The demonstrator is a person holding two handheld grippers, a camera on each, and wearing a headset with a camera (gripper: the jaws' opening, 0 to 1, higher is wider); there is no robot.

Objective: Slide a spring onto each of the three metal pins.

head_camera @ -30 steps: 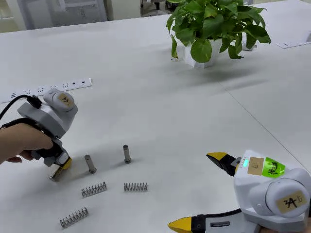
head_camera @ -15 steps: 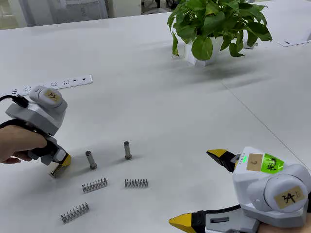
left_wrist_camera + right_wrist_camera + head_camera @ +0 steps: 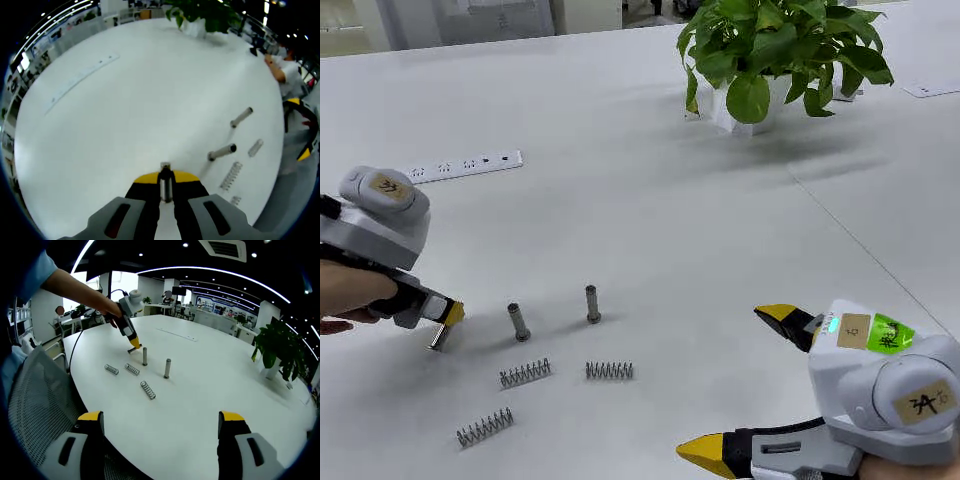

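My left gripper (image 3: 447, 318) at the table's left is shut on a short metal pin (image 3: 438, 339), whose tip rests near the tabletop; its own view has the pin (image 3: 165, 184) clamped between the yellow-tipped jaws (image 3: 165, 176). To its right stand two upright pins (image 3: 518, 322) (image 3: 592, 303). Three springs lie flat in front of them (image 3: 525, 373) (image 3: 609, 370) (image 3: 485, 427). At the near right my right gripper (image 3: 740, 385) is open and holds nothing, well apart from the parts. The right gripper view has its jaws (image 3: 160, 422) spread wide, with the pins (image 3: 145, 356) (image 3: 167, 368) and springs (image 3: 132, 369) beyond.
A white power strip (image 3: 465, 165) lies at the back left. A potted green plant (image 3: 775, 50) stands at the back right. A table seam (image 3: 860, 250) runs along the right side. Bare white tabletop (image 3: 670, 230) surrounds the pins and springs.
The left gripper has tilted flatter and drawn slightly left of the nearest standing pin, still holding its pin. The head camera has shifted. The right gripper has hardly moved.
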